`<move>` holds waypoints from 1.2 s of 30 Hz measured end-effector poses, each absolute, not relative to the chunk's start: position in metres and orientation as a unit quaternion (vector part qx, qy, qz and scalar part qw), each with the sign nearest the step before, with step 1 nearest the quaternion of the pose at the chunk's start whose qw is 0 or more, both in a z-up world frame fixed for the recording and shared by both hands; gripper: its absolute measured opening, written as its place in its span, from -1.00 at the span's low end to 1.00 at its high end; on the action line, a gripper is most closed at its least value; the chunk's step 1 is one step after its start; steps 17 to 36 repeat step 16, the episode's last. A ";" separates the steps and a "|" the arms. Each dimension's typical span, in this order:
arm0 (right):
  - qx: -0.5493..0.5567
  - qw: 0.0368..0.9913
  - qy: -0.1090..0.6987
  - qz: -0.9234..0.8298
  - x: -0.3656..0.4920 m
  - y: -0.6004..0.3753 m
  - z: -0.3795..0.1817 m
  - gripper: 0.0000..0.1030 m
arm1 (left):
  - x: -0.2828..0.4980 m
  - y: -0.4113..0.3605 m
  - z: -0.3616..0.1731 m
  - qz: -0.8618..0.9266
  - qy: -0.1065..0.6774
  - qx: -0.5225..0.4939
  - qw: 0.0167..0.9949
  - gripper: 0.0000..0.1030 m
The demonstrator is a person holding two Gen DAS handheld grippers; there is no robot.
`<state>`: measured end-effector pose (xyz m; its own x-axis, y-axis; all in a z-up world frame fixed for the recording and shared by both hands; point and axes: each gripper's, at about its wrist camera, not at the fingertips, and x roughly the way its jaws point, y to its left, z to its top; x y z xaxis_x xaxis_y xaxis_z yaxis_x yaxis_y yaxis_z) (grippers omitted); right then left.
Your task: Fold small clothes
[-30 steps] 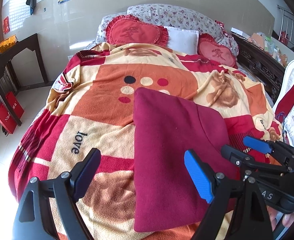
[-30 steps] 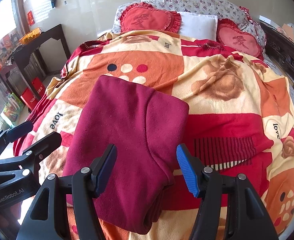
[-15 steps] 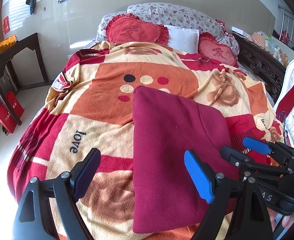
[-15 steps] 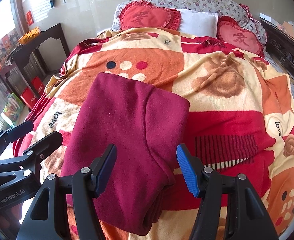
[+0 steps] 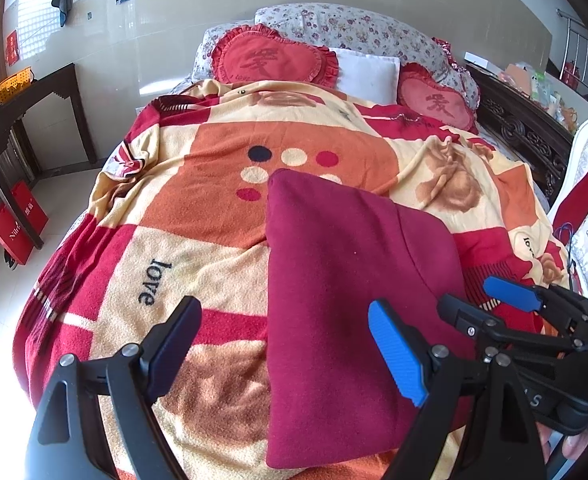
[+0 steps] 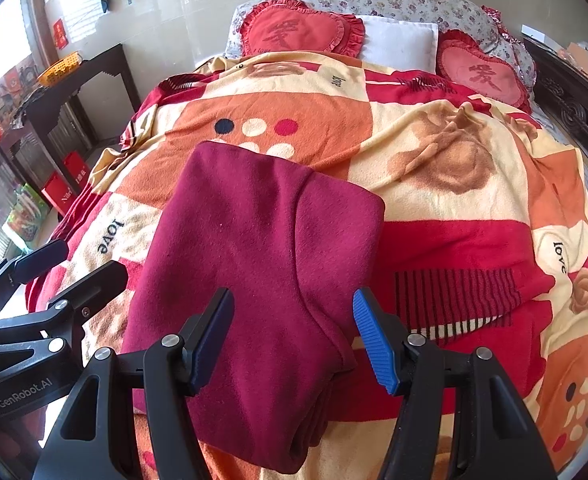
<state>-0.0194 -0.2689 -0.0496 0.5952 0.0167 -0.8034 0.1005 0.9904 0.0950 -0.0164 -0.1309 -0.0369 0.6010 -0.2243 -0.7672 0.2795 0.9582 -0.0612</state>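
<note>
Lying folded: maroon garment, blanket.

Daylight is flooding in at nine o'clock over a dark wooden table; a glossy beige wall is standing behind the bed, heart cushions lying at twelve.

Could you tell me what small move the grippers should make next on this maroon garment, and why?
Probably lower the right gripper onto the near right edge of the folded maroon garment and close on it. Both grippers are open and hold nothing; the left gripper hovers by the garment's left edge. The garment lies as a long strip on the blanket, so another fold seems due.
</note>
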 end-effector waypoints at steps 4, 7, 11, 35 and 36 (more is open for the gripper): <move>0.066 0.891 0.449 -0.024 -0.020 -0.268 -0.050 -0.16 | -0.015 -0.131 -0.038 -0.141 0.426 0.031 0.893 0.72; 0.067 0.890 0.451 -0.024 -0.019 -0.268 -0.051 -0.16 | -0.014 -0.131 -0.040 -0.141 0.428 0.030 0.892 0.72; 0.066 0.889 0.453 -0.022 -0.017 -0.268 -0.053 -0.16 | -0.012 -0.131 -0.042 -0.144 0.431 0.026 0.891 0.72; 0.067 0.887 0.456 -0.020 -0.015 -0.269 -0.056 -0.16 | -0.007 -0.126 -0.045 -0.150 0.430 0.018 0.890 0.72; 0.067 0.887 0.456 -0.020 -0.015 -0.269 -0.056 -0.16 | -0.007 -0.126 -0.045 -0.150 0.430 0.018 0.890 0.72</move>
